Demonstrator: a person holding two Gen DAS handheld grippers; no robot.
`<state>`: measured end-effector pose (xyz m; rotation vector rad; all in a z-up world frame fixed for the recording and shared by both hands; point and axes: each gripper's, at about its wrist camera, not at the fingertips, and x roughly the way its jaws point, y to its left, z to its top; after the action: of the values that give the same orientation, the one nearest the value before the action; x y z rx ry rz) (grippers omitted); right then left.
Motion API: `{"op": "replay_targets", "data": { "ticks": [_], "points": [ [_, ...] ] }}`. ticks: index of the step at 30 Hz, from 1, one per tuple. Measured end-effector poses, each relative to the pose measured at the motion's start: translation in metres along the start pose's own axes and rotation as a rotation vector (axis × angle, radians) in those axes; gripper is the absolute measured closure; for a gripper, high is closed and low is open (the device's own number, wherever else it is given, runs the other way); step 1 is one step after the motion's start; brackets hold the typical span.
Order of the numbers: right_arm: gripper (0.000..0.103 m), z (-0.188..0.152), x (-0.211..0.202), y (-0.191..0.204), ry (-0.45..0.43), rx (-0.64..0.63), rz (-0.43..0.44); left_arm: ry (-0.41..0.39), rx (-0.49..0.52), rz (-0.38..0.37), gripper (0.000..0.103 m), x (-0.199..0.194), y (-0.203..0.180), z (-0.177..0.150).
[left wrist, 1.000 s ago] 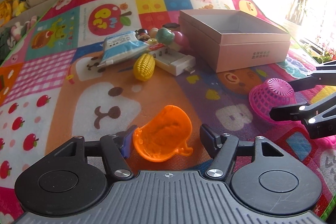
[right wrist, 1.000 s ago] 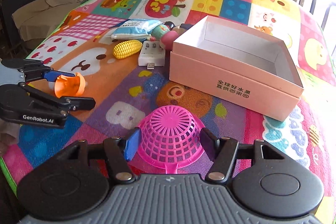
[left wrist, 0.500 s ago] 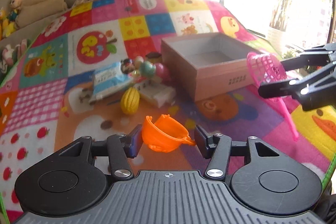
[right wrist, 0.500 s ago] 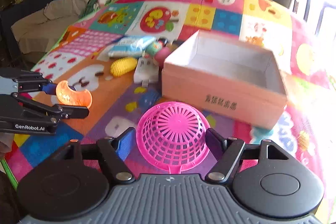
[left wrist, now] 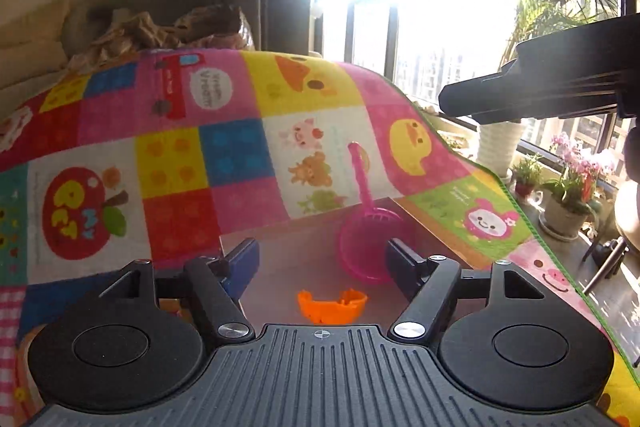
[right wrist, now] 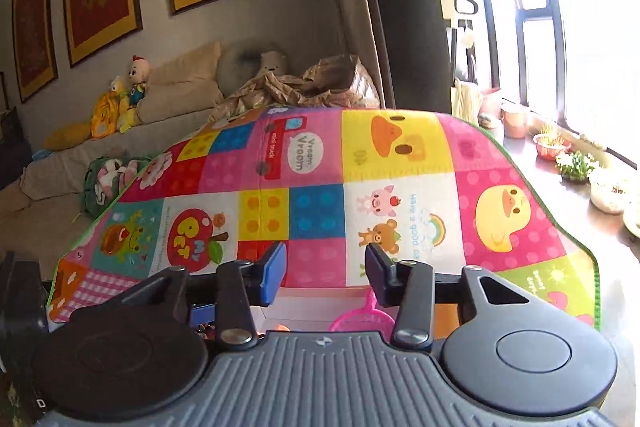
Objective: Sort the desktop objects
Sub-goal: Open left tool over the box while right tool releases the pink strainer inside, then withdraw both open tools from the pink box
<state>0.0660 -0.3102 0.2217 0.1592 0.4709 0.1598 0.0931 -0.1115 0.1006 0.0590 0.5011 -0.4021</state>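
Your left tongs (left wrist: 322, 259) hang wide open and empty above the pink box (left wrist: 288, 247), where the orange toy (left wrist: 332, 305) and pink strainer (left wrist: 370, 243) now lie. Your right tongs (right wrist: 326, 269) gape empty too; lift both straight up, clear of the walls, before reaching for more items.

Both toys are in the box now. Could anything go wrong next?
Maybe. The left tool hangs open low over the box, right above the orange toy and pink strainer; dipping could bump them. The right tool, also open, is close beside it, so they might knock together.
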Motion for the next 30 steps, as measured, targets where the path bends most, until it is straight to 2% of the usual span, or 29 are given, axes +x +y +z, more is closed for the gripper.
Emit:
{"op": "replay_targets", "data": {
  "ticks": [4,8,10,14,16,18,22,24,27,30],
  "points": [
    [0.068,-0.009,0.05,-0.013,0.101,0.047,0.009,-0.012,0.019,0.08,0.01,-0.028,0.027,-0.031],
    [0.068,-0.025,0.075,-0.013,0.153,0.03,-0.005,0.051,-0.017,0.085,0.008,-0.047,0.048,-0.059],
    [0.068,-0.03,0.08,-0.011,0.157,0.02,-0.017,0.076,-0.035,0.076,0.008,-0.053,0.053,-0.071],
    [0.067,-0.029,0.098,-0.013,0.096,-0.025,-0.142,0.086,-0.077,0.045,0.007,-0.064,0.058,-0.089],
    [0.067,-0.021,0.111,-0.026,0.081,0.024,-0.195,0.095,-0.094,0.035,0.006,-0.07,0.062,-0.099],
    [0.067,-0.01,0.124,-0.048,0.076,0.13,-0.224,0.114,-0.119,0.032,0.006,-0.075,0.066,-0.108],
    [0.067,0.001,0.153,-0.088,0.127,0.326,-0.175,0.145,-0.16,0.036,0.006,-0.079,0.076,-0.117],
    [0.067,0.0,0.171,-0.095,0.161,0.363,-0.204,0.145,-0.166,0.049,0.006,-0.08,0.079,-0.118],
    [0.088,-0.002,0.192,-0.091,0.213,0.299,-0.246,0.143,-0.182,0.064,0.005,-0.085,0.086,-0.118],
    [0.09,-0.006,0.193,-0.079,0.247,0.252,-0.213,0.148,-0.192,0.069,0.005,-0.087,0.091,-0.12]
  ]
}}
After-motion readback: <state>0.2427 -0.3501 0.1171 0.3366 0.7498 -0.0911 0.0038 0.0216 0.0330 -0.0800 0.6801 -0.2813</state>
